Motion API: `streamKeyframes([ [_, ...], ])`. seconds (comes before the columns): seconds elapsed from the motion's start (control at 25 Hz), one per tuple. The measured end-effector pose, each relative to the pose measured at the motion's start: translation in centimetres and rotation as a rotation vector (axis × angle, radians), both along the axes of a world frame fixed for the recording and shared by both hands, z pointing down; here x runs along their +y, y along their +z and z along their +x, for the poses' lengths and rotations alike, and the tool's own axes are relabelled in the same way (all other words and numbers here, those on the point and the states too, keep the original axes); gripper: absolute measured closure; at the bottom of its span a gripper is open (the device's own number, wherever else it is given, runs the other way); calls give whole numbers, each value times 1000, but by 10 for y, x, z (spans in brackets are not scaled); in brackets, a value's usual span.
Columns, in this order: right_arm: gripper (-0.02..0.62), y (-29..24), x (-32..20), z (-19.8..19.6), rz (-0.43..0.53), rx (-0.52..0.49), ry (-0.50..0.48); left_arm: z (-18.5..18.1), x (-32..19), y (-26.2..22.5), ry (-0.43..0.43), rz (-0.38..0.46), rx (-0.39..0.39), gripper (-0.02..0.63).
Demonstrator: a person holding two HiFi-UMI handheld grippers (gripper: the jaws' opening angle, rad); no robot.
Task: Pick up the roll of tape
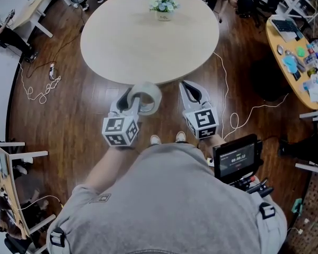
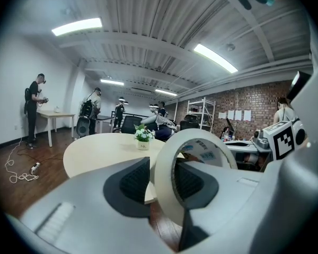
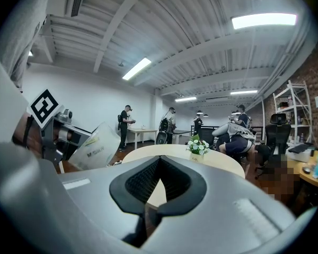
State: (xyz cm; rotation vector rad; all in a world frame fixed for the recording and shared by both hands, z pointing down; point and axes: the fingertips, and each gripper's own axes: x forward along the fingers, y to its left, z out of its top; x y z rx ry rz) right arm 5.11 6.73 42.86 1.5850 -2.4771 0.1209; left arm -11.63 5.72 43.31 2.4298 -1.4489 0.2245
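You stand at the near edge of the round table [image 1: 122, 41]. Its top is bare on your side, so the tape is no longer resting on it.

Your left gripper [image 2: 163, 181] is held just off that edge, over the floor and pointing slightly down. One jaw goes through the hole of the roll and the other sits outside, so the pair pinches the wall of the ring. That hold stops the roll from sliding off the way it could with a squeeze across its curved outside.

Your right gripper [image 3: 158, 181] hangs beside it with its jaws pressed together on nothing. It looks parked out of the way, as one gripper is enough for this lift.

The tape [image 1: 150, 96] stands on edge in the left jaws, clear of the table, so I judge the pick done.

The plant [image 1: 162, 4] sits at the table's far side, well apart from both grippers.
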Motion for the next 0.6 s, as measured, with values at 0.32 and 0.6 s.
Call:
streamKeyframes([
  [0.32,583,-2,-4,-2,6,5,2,-1,-4,-1,1,2,8,488],
  [0.6,583,-1,-7,-2,0,-3,-2,-1,-8,3,-3,-12,7,488],
])
